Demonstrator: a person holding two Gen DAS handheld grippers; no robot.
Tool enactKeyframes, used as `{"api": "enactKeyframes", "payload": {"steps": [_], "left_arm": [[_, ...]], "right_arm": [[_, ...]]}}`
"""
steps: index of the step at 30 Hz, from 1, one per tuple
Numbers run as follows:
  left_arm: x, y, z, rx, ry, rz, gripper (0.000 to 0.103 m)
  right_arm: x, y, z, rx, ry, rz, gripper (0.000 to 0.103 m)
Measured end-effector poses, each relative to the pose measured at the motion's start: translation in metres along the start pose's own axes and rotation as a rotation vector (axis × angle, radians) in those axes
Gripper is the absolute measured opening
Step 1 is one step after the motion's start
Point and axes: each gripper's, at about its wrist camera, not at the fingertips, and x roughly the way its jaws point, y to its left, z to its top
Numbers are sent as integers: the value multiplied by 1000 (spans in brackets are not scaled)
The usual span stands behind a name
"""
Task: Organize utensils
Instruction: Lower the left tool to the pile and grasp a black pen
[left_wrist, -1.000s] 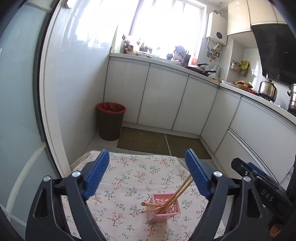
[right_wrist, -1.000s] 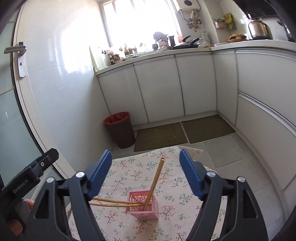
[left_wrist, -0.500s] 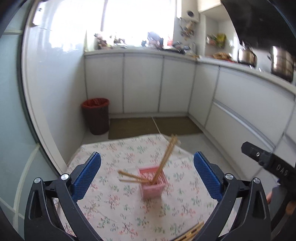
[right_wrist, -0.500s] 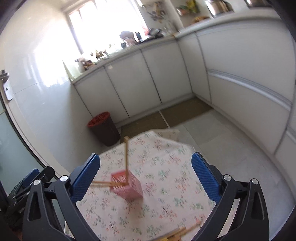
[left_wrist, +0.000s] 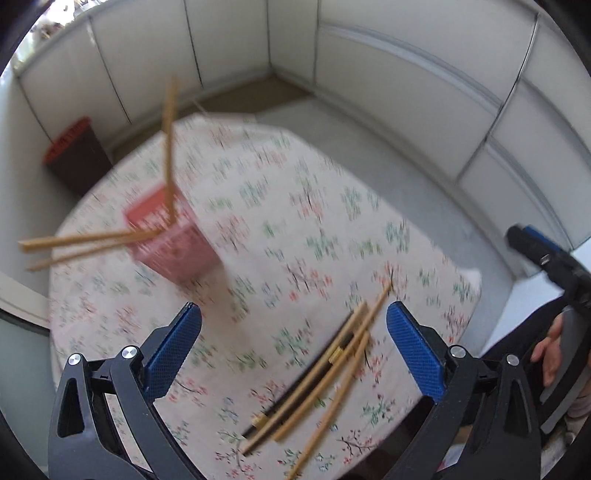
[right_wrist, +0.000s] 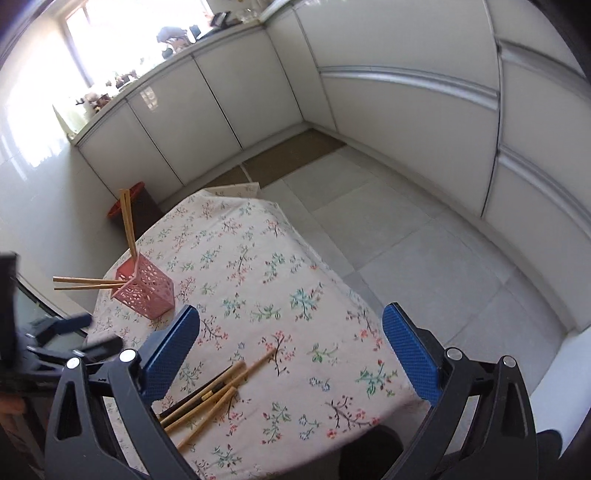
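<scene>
We are holding the left gripper (left_wrist: 293, 345) above the near part of the table, its blue pads spread wide apart and gripping nothing. The left wrist view is smeared by motion blur, so fine detail there is hard to read. Between and just below those open jaws a loose bunch of chopsticks (left_wrist: 321, 373) is lying flat on the floral tablecloth (left_wrist: 317, 221), mostly pale wooden sticks with at least one dark one among them, fanned out slightly and pointing away from us toward the right. We are keeping the right gripper (right_wrist: 291, 350) likewise wide open and empty, hovering over the same near edge of the table; in its view the bunch of chopsticks (right_wrist: 210, 393) is showing beside its left pad, partly hidden behind the black finger. Farther off, toward the left side of the cloth, the pink holder (right_wrist: 144, 291) is standing well apart from the loose bunch. Two chopsticks in the holder (right_wrist: 127, 221) are leaning up and away, and another pair is sticking out almost level to the left. Beyond the table a red-rimmed bin (right_wrist: 142, 206) is sitting on the floor against the white cabinets (right_wrist: 207, 103).
</scene>
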Motion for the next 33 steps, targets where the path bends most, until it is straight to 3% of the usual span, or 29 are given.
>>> {"api": "enactKeyframes", "payload": {"steps": [2,3,7,11,16,30,33], "left_arm": [[32,-5,-1,8,84,-29,95],[40,-8,-1,17,102,-32,87],[86,-40,-3,144,228,-33,41],[111,-71,-8,301,281,-7,36],[122,-90,-11,415,276,1,20],[147,-85,-3,425,287,53,21],[156,-88,-2,416,290,22,21]], "right_arm": [[-1,-4,1,12,-3,20,96],[-2,-6,1,9,-18,11,96],[0,-8,2,10,-14,14,96],[2,-12,2,24,6,17,96],[4,-18,1,46,18,12,96],[13,-18,-1,41,55,8,96],[14,-19,-1,44,57,0,96]]}}
